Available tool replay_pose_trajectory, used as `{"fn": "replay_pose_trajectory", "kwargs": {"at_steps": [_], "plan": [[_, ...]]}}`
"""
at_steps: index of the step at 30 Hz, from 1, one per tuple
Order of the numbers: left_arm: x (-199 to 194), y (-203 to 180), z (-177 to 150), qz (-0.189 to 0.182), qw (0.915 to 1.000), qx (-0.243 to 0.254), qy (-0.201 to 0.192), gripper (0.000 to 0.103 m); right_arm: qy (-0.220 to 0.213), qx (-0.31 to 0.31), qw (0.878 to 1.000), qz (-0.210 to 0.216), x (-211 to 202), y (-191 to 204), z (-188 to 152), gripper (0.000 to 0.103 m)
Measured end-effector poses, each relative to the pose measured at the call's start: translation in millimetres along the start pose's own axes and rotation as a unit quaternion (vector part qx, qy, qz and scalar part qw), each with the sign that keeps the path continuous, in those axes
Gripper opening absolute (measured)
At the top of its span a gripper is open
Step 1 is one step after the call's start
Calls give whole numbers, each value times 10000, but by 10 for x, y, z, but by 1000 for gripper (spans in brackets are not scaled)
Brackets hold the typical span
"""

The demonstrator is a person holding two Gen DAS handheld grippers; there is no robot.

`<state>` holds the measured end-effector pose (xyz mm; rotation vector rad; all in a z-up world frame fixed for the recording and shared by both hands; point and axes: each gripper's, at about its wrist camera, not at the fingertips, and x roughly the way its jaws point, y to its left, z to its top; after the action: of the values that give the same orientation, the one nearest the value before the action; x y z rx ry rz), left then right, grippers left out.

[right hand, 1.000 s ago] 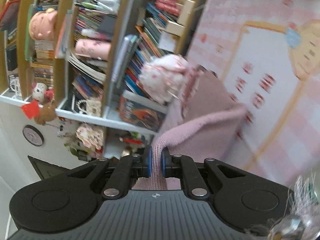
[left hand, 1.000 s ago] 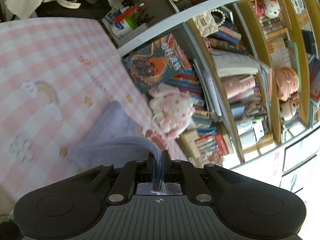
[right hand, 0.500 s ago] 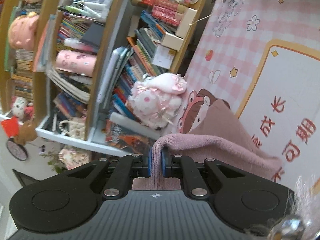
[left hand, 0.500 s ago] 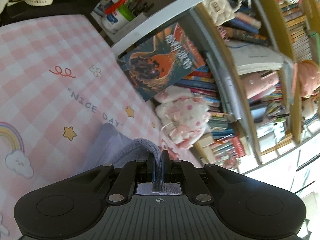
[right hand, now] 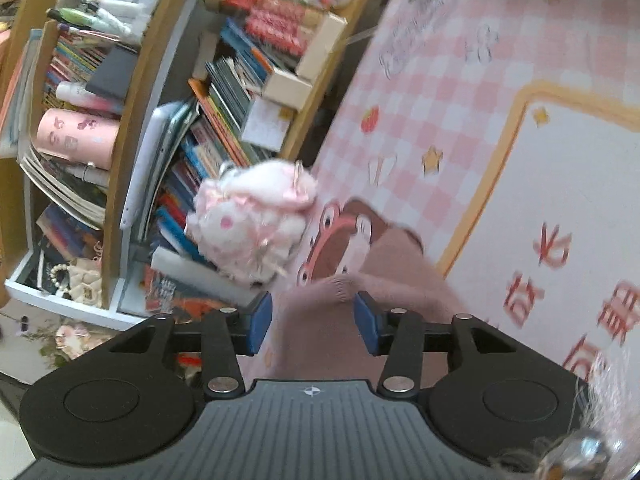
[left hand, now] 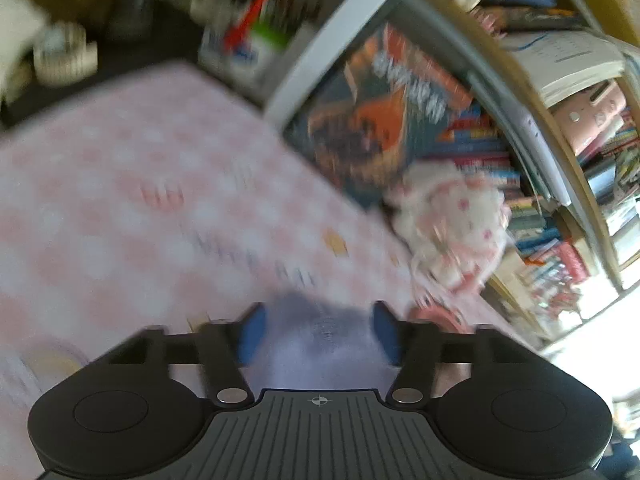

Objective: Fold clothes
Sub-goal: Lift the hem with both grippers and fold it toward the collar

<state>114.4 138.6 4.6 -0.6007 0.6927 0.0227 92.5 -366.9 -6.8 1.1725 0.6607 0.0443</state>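
Observation:
A knitted garment lies on the pink checked desk mat [left hand: 120, 184]. In the left wrist view it looks lavender-grey [left hand: 320, 344] and lies between and below the open fingers of my left gripper [left hand: 318, 338]. That view is blurred. In the right wrist view the garment looks dusty pink [right hand: 320, 328] and lies loose between the spread blue pads [right hand: 258, 322] of my right gripper [right hand: 314, 322]. Neither gripper grips the cloth.
A bookshelf [right hand: 168, 128] packed with books stands along the mat's far edge. A pink-and-white plush toy [right hand: 256, 220] sits at its foot, close to the garment; it also shows in the left wrist view [left hand: 452, 220]. A pen holder [left hand: 256, 40] stands beyond the mat.
Both grippers were shut on the garment's edge; both have now opened and let it drop onto the mat. The left camera is moving.

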Motion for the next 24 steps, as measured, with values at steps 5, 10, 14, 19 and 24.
{"fn": "replay_pose_trajectory", "kwargs": {"at_steps": [5, 10, 14, 19, 24], "plan": [[70, -75, 7, 172, 9945, 1025, 121, 67, 94, -865, 9946, -562, 113, 105, 3, 45], [305, -270, -111, 166, 9757, 2153, 374, 66, 307, -3330, 9300, -1525, 445, 410, -320, 45], [556, -356, -170, 207, 9621, 2647, 619, 42, 402, -4216, 8881, -1787, 752, 481, -481, 45], [531, -251, -31, 167, 9720, 2299, 466, 4, 321, -3957, 8972, -1934, 922, 435, -383, 5], [705, -127, -18, 359, 9707, 2231, 821, 5, 102, -3042, 9340, -1869, 814, 272, -174, 4]]}}
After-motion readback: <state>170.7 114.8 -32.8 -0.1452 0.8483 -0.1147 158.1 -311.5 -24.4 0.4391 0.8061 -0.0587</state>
